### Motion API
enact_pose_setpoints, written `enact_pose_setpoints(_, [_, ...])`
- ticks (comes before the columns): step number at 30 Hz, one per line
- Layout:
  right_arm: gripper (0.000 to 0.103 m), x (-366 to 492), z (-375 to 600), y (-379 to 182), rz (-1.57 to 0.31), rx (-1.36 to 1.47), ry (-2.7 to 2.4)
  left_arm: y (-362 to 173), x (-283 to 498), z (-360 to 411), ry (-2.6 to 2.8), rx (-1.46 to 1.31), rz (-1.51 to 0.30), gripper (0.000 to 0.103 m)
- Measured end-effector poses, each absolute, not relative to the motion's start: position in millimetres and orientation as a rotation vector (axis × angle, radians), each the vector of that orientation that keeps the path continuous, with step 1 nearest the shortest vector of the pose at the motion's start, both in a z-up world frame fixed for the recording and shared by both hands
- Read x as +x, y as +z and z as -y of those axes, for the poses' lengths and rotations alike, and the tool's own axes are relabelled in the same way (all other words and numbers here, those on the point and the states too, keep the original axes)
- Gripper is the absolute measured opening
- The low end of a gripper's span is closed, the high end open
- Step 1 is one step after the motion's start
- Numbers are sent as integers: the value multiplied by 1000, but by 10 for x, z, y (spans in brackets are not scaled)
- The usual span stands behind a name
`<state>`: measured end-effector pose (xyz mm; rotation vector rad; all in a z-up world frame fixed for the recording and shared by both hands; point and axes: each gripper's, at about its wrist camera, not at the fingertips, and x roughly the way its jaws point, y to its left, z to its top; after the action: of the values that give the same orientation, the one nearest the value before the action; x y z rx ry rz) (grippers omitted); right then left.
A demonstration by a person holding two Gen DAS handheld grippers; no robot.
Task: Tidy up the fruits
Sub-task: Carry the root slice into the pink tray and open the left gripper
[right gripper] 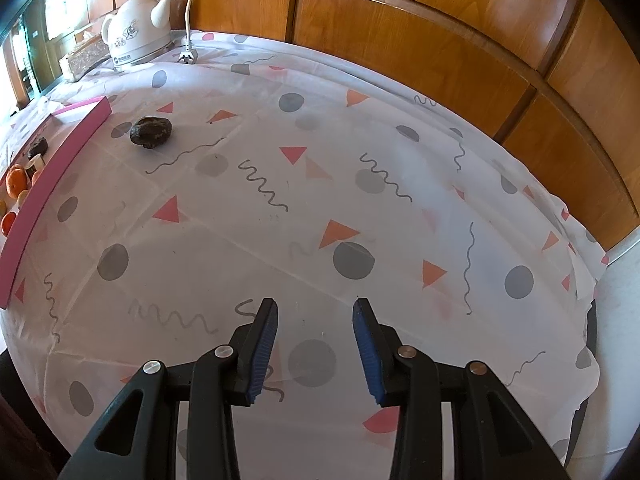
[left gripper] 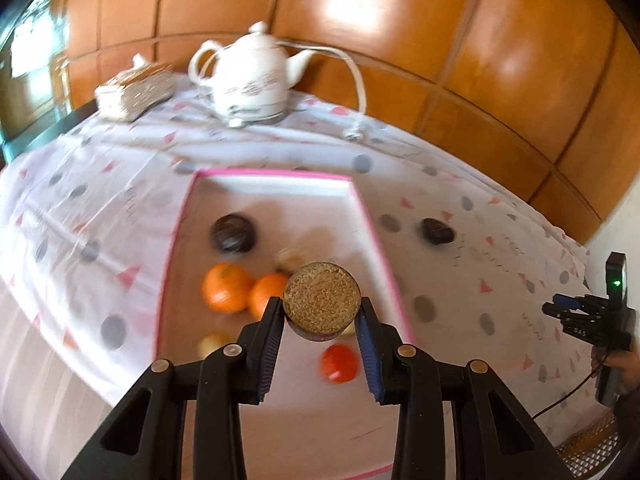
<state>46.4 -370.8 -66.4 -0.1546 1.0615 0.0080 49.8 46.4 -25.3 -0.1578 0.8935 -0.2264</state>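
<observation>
We have a round, dark-sided fruit with a flat, grainy tan face [left gripper: 322, 302] pinched between the pads of our left claw [left gripper: 320, 312], carried above the pink-rimmed box [left gripper: 276, 176], presumably so it can drop in with the rest. Below it in the box lie two oranges [left gripper: 226, 287], a red fruit [left gripper: 339, 363], a dark fruit [left gripper: 233, 233] and some pale ones. One more dark fruit [right gripper: 151, 130] sits out on the worktop [right gripper: 360, 220], just right of the box wall. Our right claw [right gripper: 316, 320] hangs partly open and empty over the patterned cloth, likely waiting. Far back stands a white teapot [left gripper: 256, 76].
</observation>
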Motion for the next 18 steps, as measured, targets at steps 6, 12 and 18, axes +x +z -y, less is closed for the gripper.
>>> enact_pose_setpoints(6, [39, 471, 3689, -699, -1074, -155, 12, -470, 404, -633, -223, -188, -943, 37])
enact_pose_setpoints(12, [39, 475, 3685, -723, -1081, -157, 11, -561, 477, -437, -254, -122, -985, 37])
enact_pose_setpoints(18, [39, 483, 3692, -743, -1084, -156, 5, -776, 683, -453, -210, -153, -1043, 37])
